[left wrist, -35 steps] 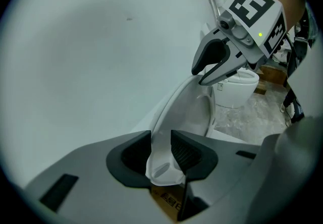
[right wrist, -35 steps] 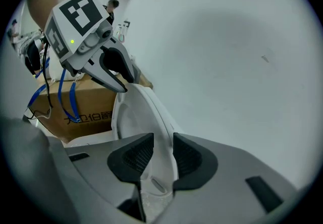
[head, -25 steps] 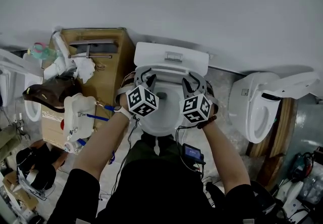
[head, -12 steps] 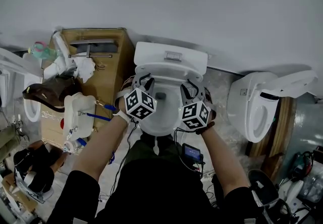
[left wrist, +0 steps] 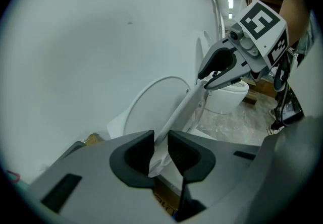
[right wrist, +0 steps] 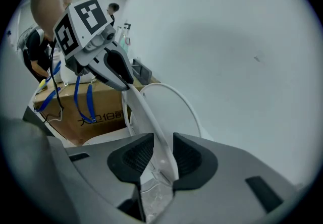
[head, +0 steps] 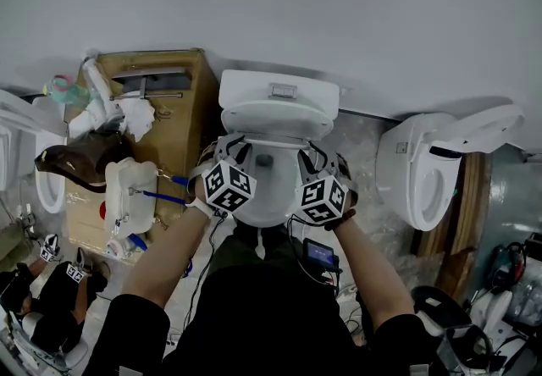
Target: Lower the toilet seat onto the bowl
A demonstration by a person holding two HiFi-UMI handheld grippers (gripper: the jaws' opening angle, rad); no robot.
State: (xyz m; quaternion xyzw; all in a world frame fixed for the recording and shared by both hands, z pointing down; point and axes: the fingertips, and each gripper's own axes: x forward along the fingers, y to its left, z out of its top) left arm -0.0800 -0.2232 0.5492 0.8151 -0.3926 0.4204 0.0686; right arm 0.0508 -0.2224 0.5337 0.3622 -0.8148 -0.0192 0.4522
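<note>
The white toilet (head: 269, 196) stands in the middle of the head view, its tank (head: 278, 99) against the wall. Its seat ring (left wrist: 176, 114) is tilted forward off the upright lid (left wrist: 151, 102). My left gripper (head: 224, 146) holds the seat's left rim, which lies between its pads (left wrist: 160, 150); its jaws have just been closing on that rim. My right gripper (head: 315, 154) is shut on the right rim, and the seat (right wrist: 151, 112) runs up between its pads (right wrist: 163, 155) in front of the lid (right wrist: 176, 112). Each gripper shows in the other's view, right gripper (left wrist: 214, 74) and left gripper (right wrist: 121, 79).
A cardboard box (head: 169, 112) with clutter on it stands just left of the toilet, with a white container (head: 131, 192) in front of it. A second toilet (head: 419, 171) with its seat up stands at the right. The white wall (head: 271, 2) lies right behind.
Both grippers have come a little toward me, away from the tank, and the seat's top edge has come with them.
</note>
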